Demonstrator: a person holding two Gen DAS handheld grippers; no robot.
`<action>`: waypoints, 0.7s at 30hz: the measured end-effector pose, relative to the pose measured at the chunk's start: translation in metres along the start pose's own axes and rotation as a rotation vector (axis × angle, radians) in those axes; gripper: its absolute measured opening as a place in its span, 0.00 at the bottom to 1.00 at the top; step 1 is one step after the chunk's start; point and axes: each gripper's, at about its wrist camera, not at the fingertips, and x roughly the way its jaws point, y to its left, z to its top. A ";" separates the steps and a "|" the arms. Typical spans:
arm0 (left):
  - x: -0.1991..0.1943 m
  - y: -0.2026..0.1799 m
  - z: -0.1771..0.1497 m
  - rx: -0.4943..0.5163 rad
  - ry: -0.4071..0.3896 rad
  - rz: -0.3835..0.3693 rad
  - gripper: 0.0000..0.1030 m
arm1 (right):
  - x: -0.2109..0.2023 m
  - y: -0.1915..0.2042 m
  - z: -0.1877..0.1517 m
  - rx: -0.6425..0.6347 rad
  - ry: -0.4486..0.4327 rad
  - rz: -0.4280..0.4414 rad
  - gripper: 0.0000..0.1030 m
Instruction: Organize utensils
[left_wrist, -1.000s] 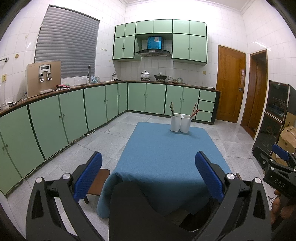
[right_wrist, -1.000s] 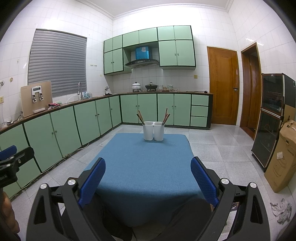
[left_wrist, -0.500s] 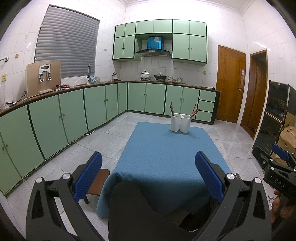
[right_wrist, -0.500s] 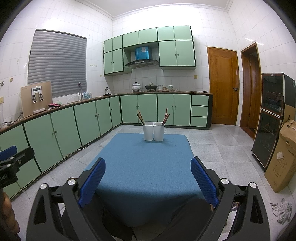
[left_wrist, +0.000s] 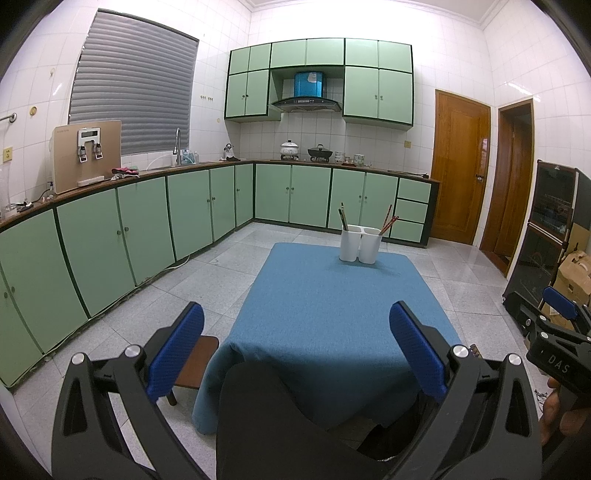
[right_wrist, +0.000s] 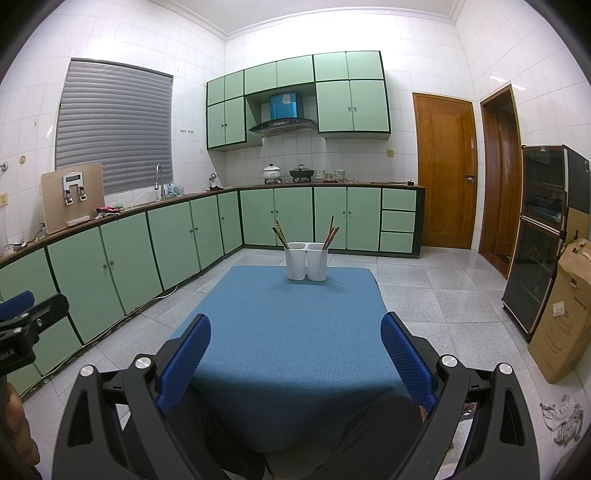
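Note:
A white two-compartment utensil holder (left_wrist: 360, 243) (right_wrist: 306, 260) stands at the far end of the blue-clothed table (left_wrist: 332, 306) (right_wrist: 288, 332). Dark chopsticks (left_wrist: 342, 216) (right_wrist: 280, 232) lean in its left cup. Reddish chopsticks (left_wrist: 388, 220) (right_wrist: 330, 233) lean in its right cup. My left gripper (left_wrist: 295, 350) hangs open and empty over the table's near edge. My right gripper (right_wrist: 295, 358) is likewise open and empty, well short of the holder. Each gripper shows at the edge of the other's view.
Green cabinets (left_wrist: 147, 221) run along the left and back walls. A small brown stool (left_wrist: 195, 360) stands at the table's near left corner. A dark glass cabinet (right_wrist: 543, 229) and a cardboard box (right_wrist: 565, 314) stand on the right. A person's dark lap fills the bottom of both views.

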 end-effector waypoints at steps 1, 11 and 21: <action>0.000 0.000 0.000 0.000 -0.001 0.000 0.95 | 0.000 0.000 0.000 0.000 0.000 0.000 0.89; 0.000 0.000 0.000 -0.001 0.001 -0.001 0.95 | 0.000 0.000 0.000 0.000 -0.001 0.000 0.89; 0.002 -0.006 -0.002 -0.007 0.003 -0.003 0.95 | -0.001 0.001 0.000 0.000 -0.001 0.001 0.89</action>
